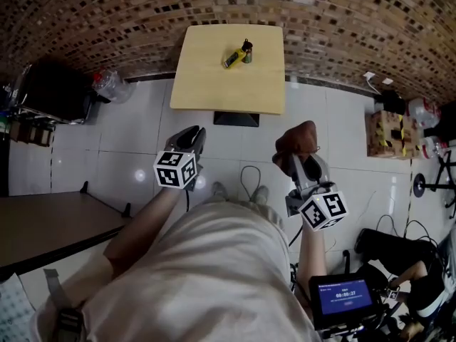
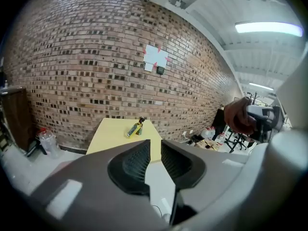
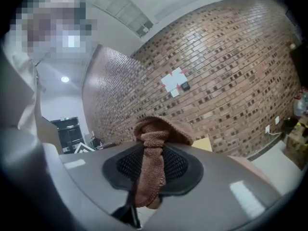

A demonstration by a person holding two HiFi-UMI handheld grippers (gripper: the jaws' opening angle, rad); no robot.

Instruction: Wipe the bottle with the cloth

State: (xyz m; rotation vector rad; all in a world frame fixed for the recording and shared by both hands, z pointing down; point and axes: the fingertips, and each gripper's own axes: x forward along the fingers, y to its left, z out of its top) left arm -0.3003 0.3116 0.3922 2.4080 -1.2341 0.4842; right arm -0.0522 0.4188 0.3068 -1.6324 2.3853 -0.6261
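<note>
Yellow-labelled bottle (image 1: 236, 56) lying aslant on the table (image 1: 206, 84), dark cap end toward the far edge, left gripper (image 2: 155, 146) well short of the table, jaws barely apart, empty, right gripper (image 3: 155, 150) beside it, clamped on brown cloth (image 3: 150, 177)

Pale beige shirt (image 1: 214, 276) at lower centre. Grey left claw (image 1: 192, 135) and right claw (image 1: 305, 168) carry white cubes (image 1: 175, 169) with black squares.

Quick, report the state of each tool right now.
Left tool: jaws slightly apart, nothing between them.
Right tool: closed on the brown cloth.
</note>
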